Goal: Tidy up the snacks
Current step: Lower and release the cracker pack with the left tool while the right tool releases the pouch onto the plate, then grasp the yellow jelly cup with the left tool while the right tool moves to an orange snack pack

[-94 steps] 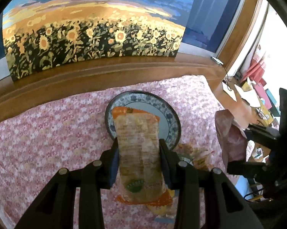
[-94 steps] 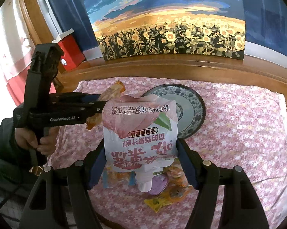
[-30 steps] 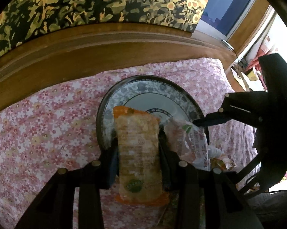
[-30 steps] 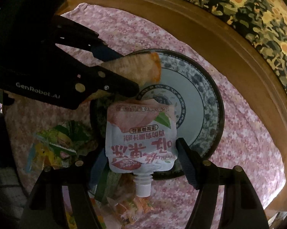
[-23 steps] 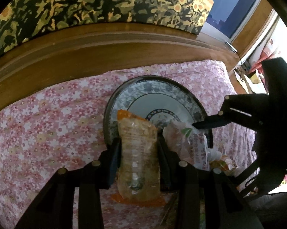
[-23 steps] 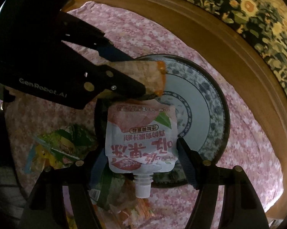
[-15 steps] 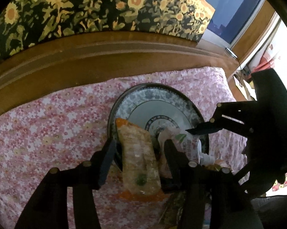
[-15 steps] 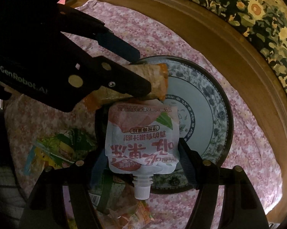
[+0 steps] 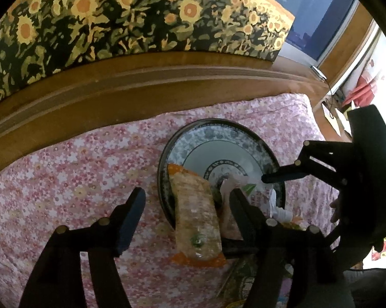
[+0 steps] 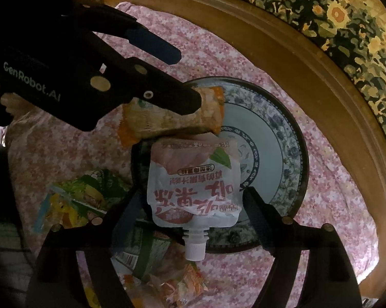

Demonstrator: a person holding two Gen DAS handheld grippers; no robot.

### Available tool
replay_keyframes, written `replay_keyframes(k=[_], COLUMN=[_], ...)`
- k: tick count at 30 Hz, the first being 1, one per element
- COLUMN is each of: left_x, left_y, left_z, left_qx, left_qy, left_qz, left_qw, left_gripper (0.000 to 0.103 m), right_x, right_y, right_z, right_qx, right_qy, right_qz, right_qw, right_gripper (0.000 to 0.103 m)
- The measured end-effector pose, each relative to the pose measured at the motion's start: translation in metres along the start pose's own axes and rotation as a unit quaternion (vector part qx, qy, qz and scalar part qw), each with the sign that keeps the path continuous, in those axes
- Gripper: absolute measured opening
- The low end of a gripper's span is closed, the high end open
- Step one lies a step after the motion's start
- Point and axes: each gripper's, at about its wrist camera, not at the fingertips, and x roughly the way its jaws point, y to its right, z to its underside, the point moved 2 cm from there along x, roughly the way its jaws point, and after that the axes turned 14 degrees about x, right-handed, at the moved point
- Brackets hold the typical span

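Now both opening, left tool (image 9: 185, 205) astride cracker pack (image 9: 196, 220), right tool (image 10: 193, 200) astride pouch (image 10: 194, 187)

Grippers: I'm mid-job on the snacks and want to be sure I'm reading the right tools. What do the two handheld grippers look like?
Both are matte black plastic. The left gripper has two long tapering fingers with dark blue pads on their inner faces and round brass-coloured pins at the joints. Seen from the side in the right view, its body carries pale "GenRobot.AI" lettering. The right gripper is built the same way. No cables are visible.
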Motion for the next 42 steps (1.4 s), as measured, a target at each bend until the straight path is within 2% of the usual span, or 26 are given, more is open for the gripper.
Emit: replay_keyframes(k=[7,21,31,42], left_x=[-0.006,-0.025,-0.038,-0.047], left_y=[0.002,0.012,0.030,0.043], left_z=[-0.002,0.000,0.002,0.016], left_qx=[0.006,0.022,0.043,0.059], left_qy=[-0.001,0.006,0.012,0.014], left_qz=[-0.004,-0.012,-0.025,-0.030], left_qw=[1.0000,0.9997,0.9987,0.9977], left_gripper=[0.075,0.075,0.075,0.075], right_x=[-0.017,-0.054,-0.095,-0.104], right_y=[0.012,0.026,0.017,0.007], right_z=[0.006,0.033,0.065,0.095], right_qx=[0.040,0.104,0.170,0.240], right_qy=[0.013,0.047,0.092,0.120], right_qz=[-0.011,0.002,-0.004,-0.012], right_qw=[0.999,0.993,0.981,0.963], right_gripper=[0.082,0.082,0.082,0.082])
